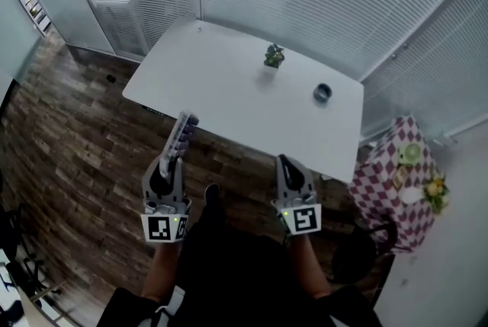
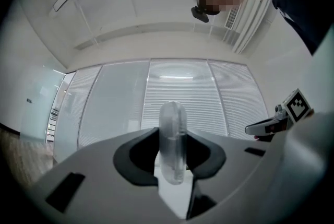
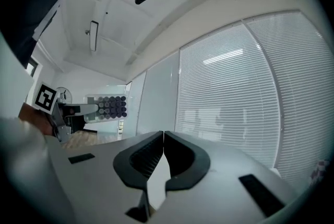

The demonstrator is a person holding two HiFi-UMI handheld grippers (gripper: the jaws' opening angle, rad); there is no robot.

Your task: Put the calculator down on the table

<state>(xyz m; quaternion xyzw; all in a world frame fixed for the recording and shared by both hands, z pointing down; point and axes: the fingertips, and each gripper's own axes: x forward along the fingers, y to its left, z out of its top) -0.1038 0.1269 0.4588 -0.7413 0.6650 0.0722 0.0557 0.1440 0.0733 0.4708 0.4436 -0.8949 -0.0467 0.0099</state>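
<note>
Currently sits pinched edge-on between the pads of the left gripper [image 1: 174, 159]: slim pale-grey rectangular calculator with dark round keys [image 1: 181, 136], aloft, long axis pointing straight out past the fingertips toward the near edge of the white rectangular table [image 1: 221, 81]. Beside it, right gripper [image 1: 284, 161]: jaws pressed together on nothing, about as near the table as the left. Probably calls for a forward reach with the left, then lowering flat onto bare tabletop, well short of the small potted plant [image 1: 274, 56] and small dark round dish [image 1: 322, 93].
</note>
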